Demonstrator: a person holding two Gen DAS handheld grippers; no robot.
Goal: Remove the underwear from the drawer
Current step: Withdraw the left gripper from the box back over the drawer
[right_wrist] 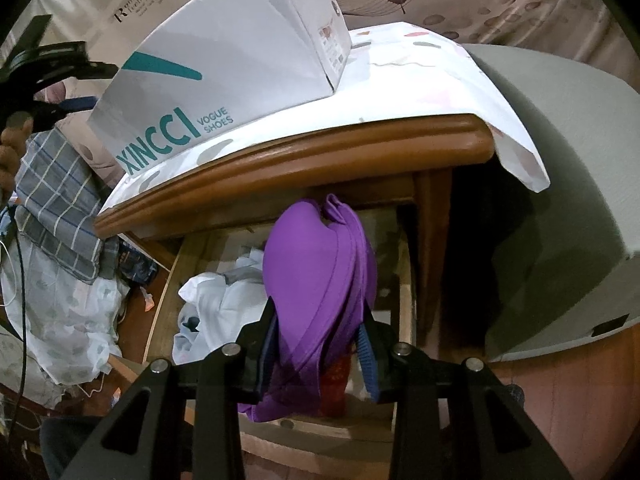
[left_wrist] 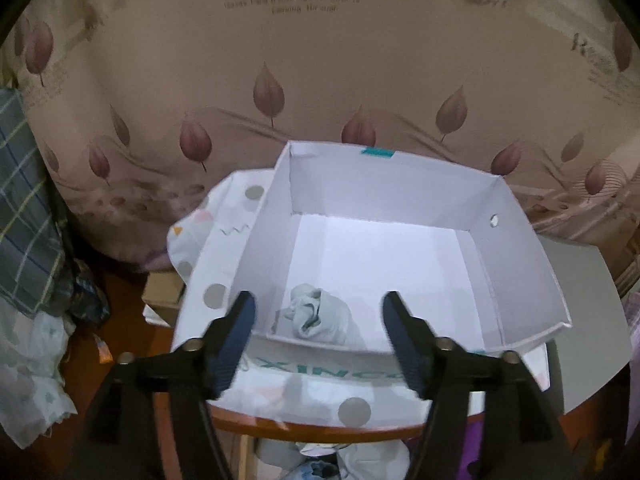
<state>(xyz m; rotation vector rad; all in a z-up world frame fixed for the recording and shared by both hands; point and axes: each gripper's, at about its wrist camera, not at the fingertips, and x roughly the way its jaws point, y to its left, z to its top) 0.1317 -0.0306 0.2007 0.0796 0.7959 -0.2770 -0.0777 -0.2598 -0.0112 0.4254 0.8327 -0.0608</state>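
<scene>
- Left gripper [left_wrist: 320, 324] hangs over the near wall of a white shoe box [left_wrist: 520, 264], its jaws spread wide with nothing pinched between them; a crumpled pale grey-green garment [left_wrist: 320, 316] lies loose on the box floor just beyond the fingertips
- Right gripper [right_wrist: 318, 330] is pinched on a purple undergarment [right_wrist: 316, 264], which hangs out in front of the jaws above the open wooden drawer [right_wrist: 168, 280]
- Only the left wrist view looks into the box: white inside, with a small hole in its right wall and a teal tab on the far rim
- Only the right wrist view shows the drawer under the wooden table [right_wrist: 360, 140], with white clothes [right_wrist: 224, 300] bunched inside it, and the box from outside, resting on a spotted white cloth [right_wrist: 440, 80]
- Teal lettering on the box reads "XINCCI VOGUE SHOES"
- Leaf-print curtain [left_wrist: 280, 60] behind carries blurred text, a large "R" being all that is legible
</scene>
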